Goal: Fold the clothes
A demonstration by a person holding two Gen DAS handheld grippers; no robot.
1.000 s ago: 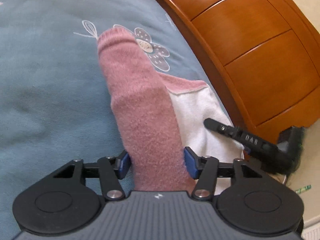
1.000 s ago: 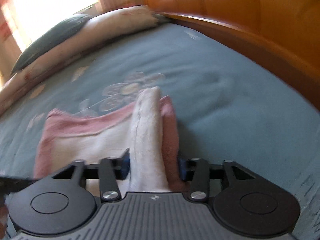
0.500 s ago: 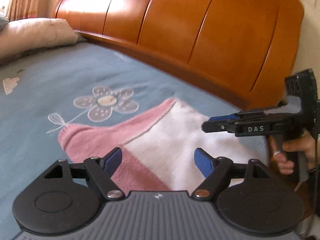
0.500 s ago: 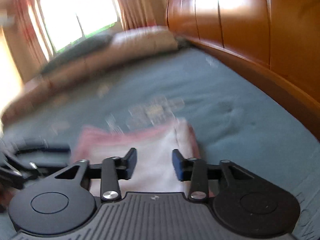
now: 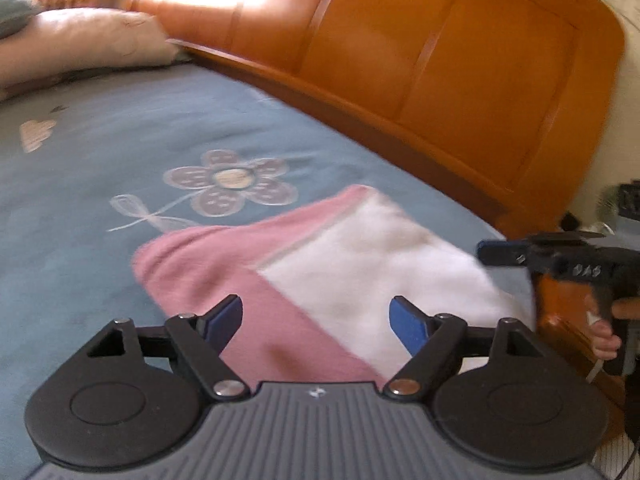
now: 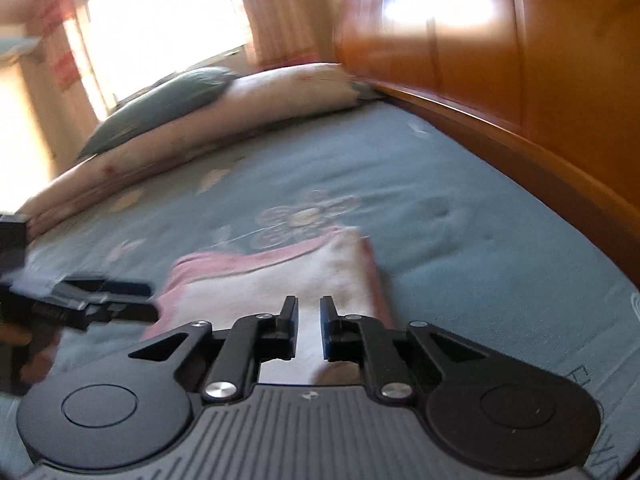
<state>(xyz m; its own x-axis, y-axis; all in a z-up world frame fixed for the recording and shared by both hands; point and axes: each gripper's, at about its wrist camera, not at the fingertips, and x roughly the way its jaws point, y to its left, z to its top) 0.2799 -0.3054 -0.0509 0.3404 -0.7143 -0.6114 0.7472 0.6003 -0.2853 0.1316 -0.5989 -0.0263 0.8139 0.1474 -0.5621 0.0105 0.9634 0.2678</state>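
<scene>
Here the blue flower-print bedsheet carries the folded pink-and-white fleece garment, its near edge hidden behind the left gripper, spread empty. The blurred right gripper hovers narrowly parted, gripping nothing.

A: Light on my feeds?
B: Daylight from the window, blown out; glare on the headboard.
A: Sharpness?
B: I see motion blur in both, fisheye bending at edges, pillow soft.
</scene>
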